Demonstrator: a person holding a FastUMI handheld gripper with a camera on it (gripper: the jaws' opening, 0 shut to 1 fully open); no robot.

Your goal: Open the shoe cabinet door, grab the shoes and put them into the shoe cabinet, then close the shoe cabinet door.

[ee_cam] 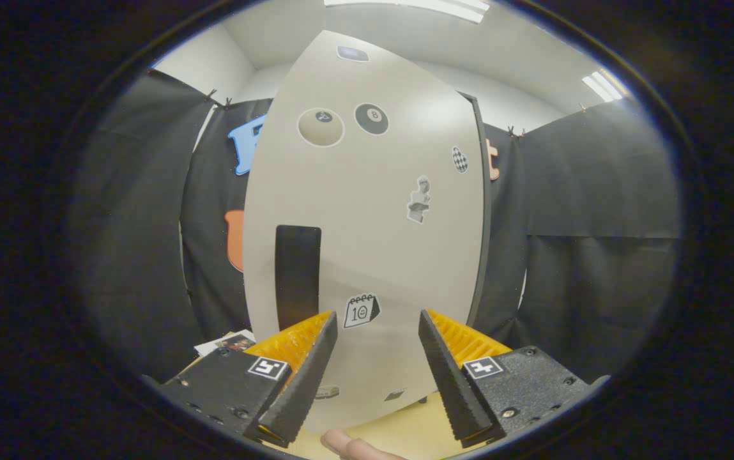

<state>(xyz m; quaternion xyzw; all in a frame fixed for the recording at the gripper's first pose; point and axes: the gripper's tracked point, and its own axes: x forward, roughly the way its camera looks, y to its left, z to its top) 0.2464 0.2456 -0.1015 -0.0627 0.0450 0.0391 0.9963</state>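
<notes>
A pale grey shoe cabinet door (373, 211) stands upright close ahead of my gripper (377, 322), bearing several stickers. Its tall black handle (298, 276) runs vertically on the door's left part, just above and beyond my left finger. The door looks shut against the dark cabinet body, whose edge (483, 217) shows along the right side. My fingers are spread apart with nothing between them; the door face lies just beyond the tips.
Black cloth walls the booth on both sides. A light wooden floor (405, 428) shows below the door. A fingertip of a person's hand (347, 445) lies between the fingers' bases. Some printed paper (229, 343) lies left of the cabinet's foot.
</notes>
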